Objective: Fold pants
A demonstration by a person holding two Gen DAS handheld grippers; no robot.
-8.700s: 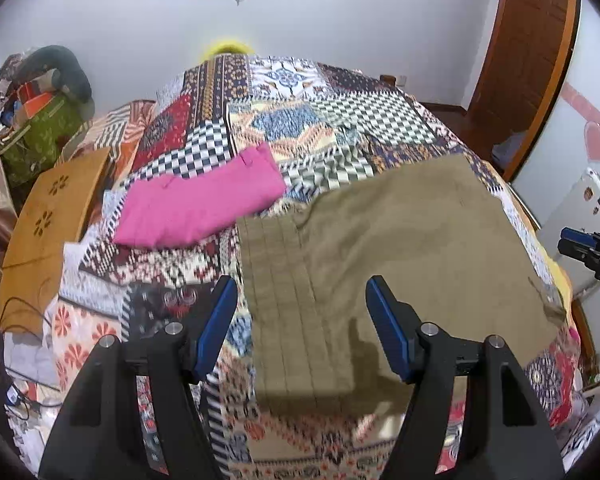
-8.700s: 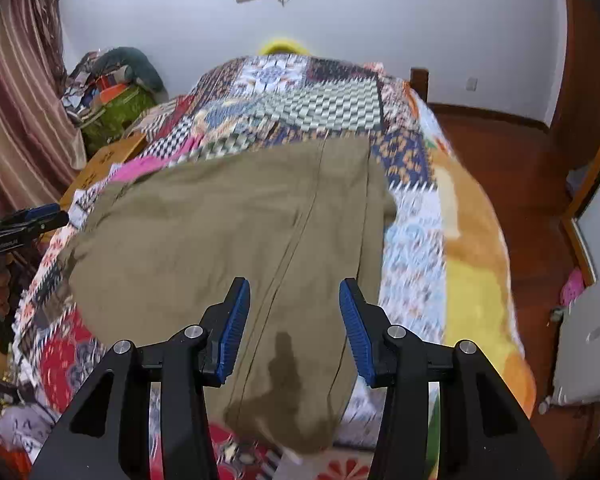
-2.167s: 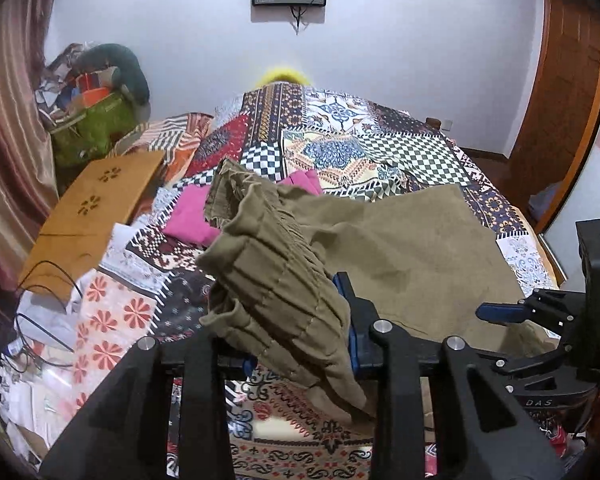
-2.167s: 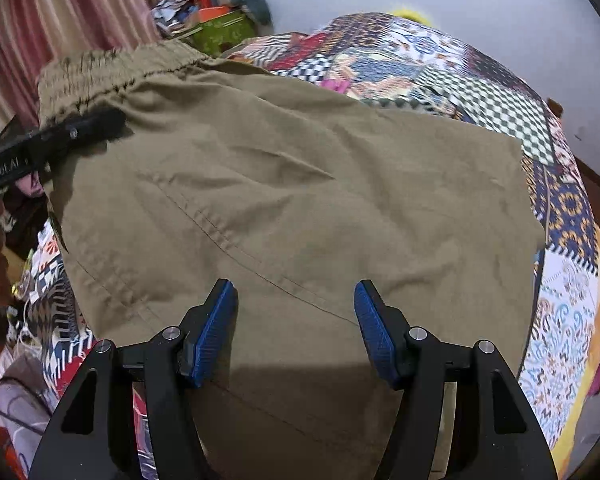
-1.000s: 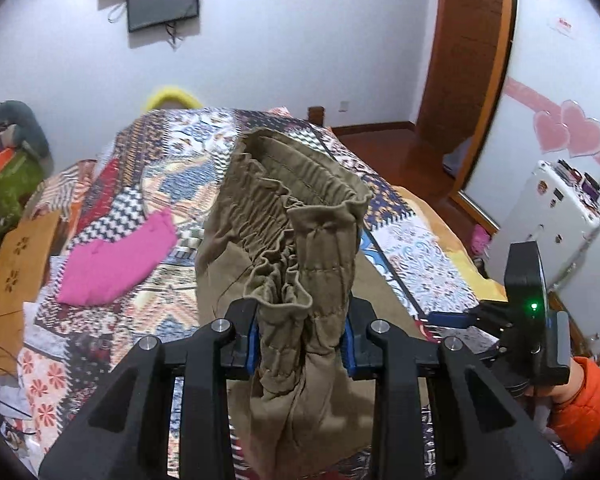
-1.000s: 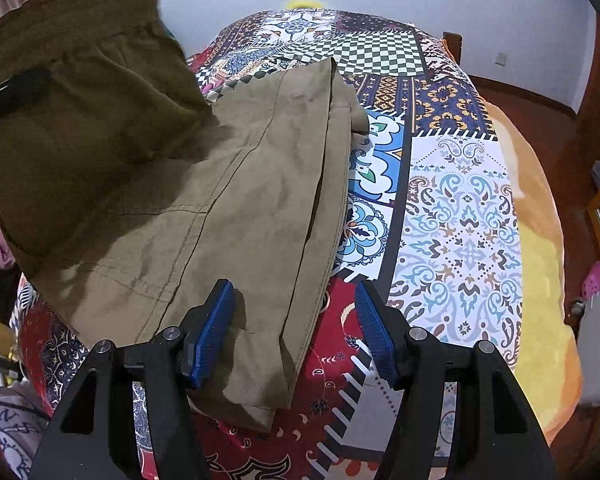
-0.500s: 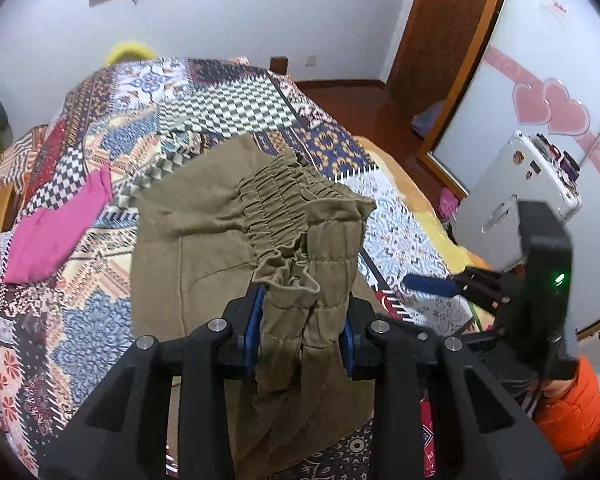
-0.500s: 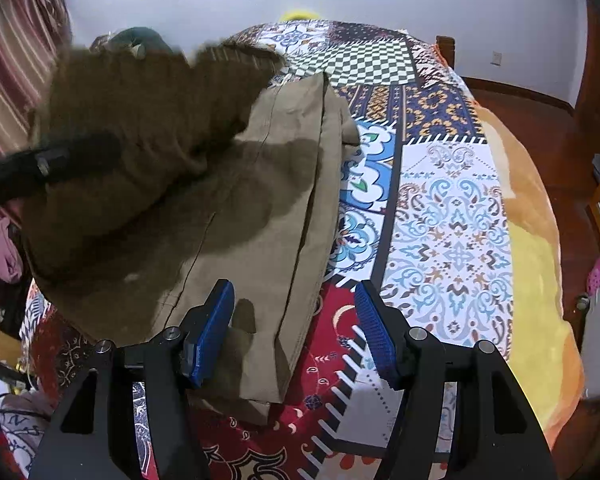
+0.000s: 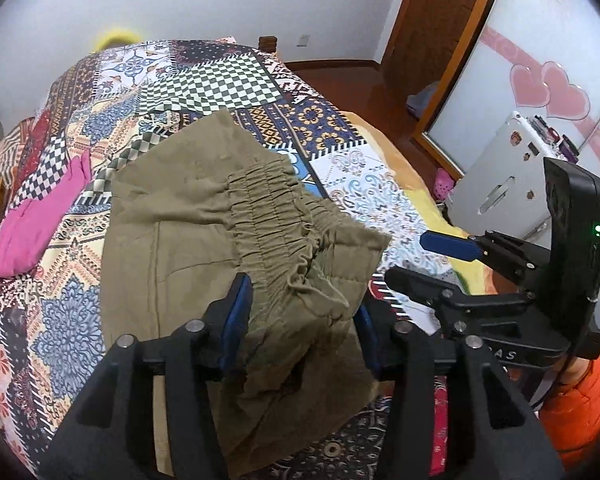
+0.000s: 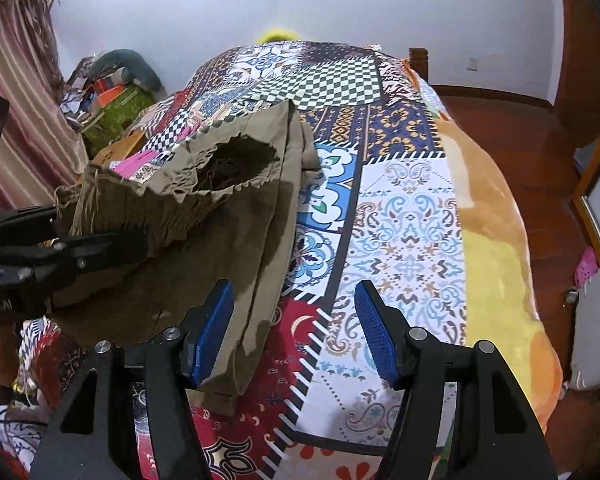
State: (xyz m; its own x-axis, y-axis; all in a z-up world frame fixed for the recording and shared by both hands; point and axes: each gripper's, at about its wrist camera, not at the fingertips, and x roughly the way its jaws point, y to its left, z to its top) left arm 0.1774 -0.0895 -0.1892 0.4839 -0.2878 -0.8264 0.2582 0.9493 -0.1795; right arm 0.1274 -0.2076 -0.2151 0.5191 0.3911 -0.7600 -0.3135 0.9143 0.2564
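- Both fingers of the left gripper (image 9: 302, 316) stand either side of the gathered waistband of the olive pants (image 9: 172, 248); the jaws are opening, with the bunched cloth between the blue pads and the left pad showing a gap beside the fabric.
- Right gripper (image 10: 294, 328) holds nothing: its blue pads are apart, over the patchwork bedspread (image 10: 404, 240) in the lower centre of the right wrist view, with the pants' near edge just beside the left pad.
- Olive pants lie on the bedspread in the centre-left of both views, the legs flat and the elastic waist end folded across them and raised at the left gripper.
- Seen from the right wrist camera, the waist opening gapes dark at the upper left, with the left gripper's black body at the left edge.
- Pink garment (image 9: 40, 220) rests on the bedspread at the left edge of the left wrist view, apart from the pants.
- An orange sleeve (image 9: 576, 404) shows at the lower right behind the right gripper.
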